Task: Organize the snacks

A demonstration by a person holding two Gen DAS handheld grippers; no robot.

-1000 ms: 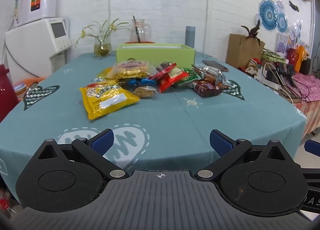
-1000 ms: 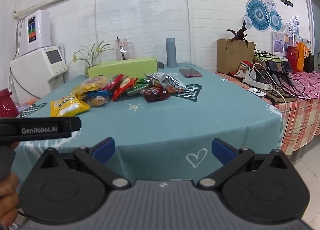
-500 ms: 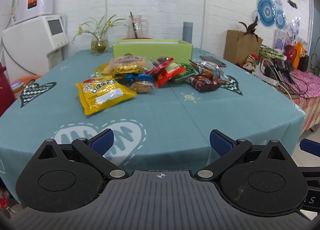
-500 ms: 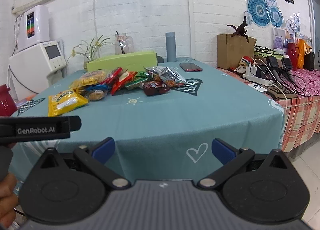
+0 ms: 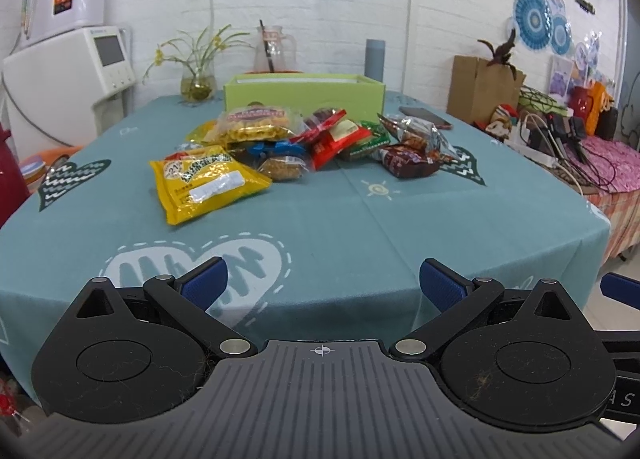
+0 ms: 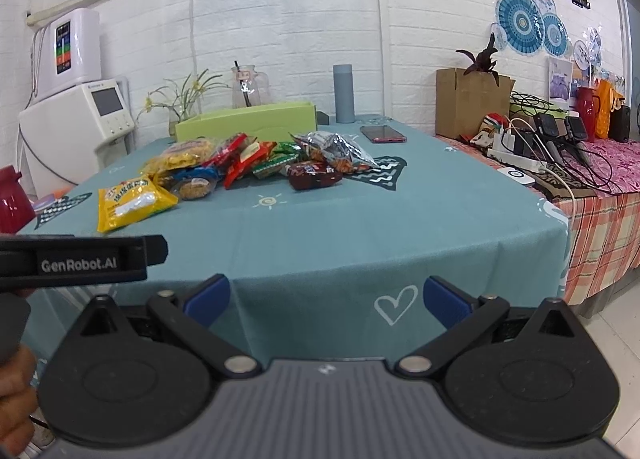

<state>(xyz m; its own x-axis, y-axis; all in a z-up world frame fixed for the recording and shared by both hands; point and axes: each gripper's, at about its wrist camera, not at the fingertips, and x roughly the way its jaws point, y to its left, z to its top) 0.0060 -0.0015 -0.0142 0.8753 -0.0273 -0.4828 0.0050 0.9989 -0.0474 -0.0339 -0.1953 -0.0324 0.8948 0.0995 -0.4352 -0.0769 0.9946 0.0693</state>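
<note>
- table (image 5: 320, 227): teal cloth, near edge just under both grippers; snacks lie well ahead, toward the far side
- green box (image 5: 304, 93): open top, straight ahead past the pile and just behind it; likely drop target, my guess
- snack pile (image 5: 320, 139): loose overlapped packs, ahead of the left gripper, ahead-left of the right one
- yellow bag (image 5: 208, 183): nearest pack, ahead-left, lying flat, overlapping the pile only at its far corner; best first pick
- brown pack (image 5: 408, 165): ahead-right, at the pile's right edge; natural first target for the right side
- left gripper (image 5: 322, 285): jaws wide apart, nothing held; well short of the snacks
- right gripper (image 6: 326, 297): same, spread wide and empty
- approach: go low and flat; pinch a bag by its edge seam, not the puffed middle; take outer packs first so the heap doesn't drag
</note>
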